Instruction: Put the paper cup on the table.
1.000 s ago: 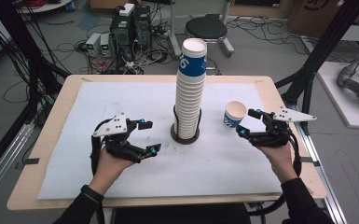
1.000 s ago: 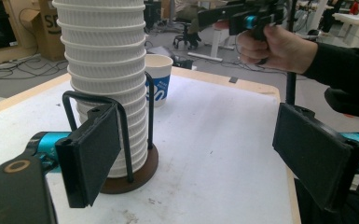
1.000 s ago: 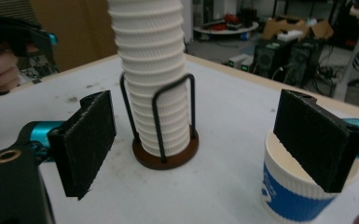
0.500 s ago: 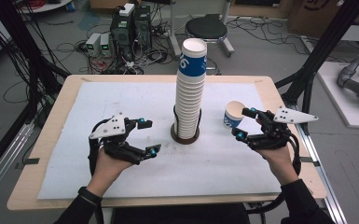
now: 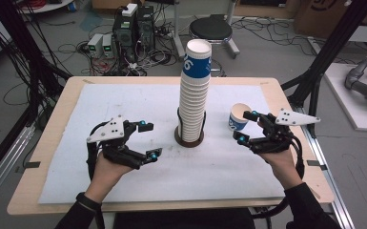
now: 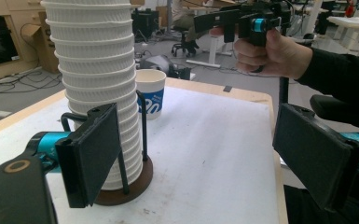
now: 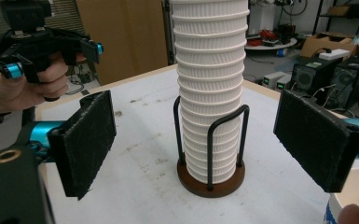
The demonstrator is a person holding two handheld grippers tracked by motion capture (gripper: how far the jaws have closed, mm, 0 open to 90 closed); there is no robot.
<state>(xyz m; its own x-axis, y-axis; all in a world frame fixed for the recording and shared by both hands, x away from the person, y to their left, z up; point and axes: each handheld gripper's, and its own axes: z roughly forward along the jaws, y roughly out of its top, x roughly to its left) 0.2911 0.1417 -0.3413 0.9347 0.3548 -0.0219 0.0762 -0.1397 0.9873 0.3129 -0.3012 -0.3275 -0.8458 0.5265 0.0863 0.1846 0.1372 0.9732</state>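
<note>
A tall stack of white paper cups (image 5: 194, 90), its top cup banded blue, stands in a brown-based wire holder (image 5: 189, 139) at mid-table. A single blue-and-white cup (image 5: 239, 117) stands upright to its right. My right gripper (image 5: 246, 127) is open just beside that cup, which sits outside its far jaw, low at the right edge of the right gripper view (image 7: 349, 200). The stack (image 7: 212, 93) lies ahead between those pads. My left gripper (image 5: 150, 140) is open and empty left of the holder, facing the stack (image 6: 100, 70) and the single cup (image 6: 150, 93).
A white sheet (image 5: 124, 105) covers the wooden table (image 5: 52, 138). Black frame posts (image 5: 329, 47) rise at the right. On the floor behind are computers (image 5: 133, 24), cables and a stool (image 5: 210, 29).
My right gripper has edged left, closer to the single cup. The left gripper, the cup and the stack stay put.
</note>
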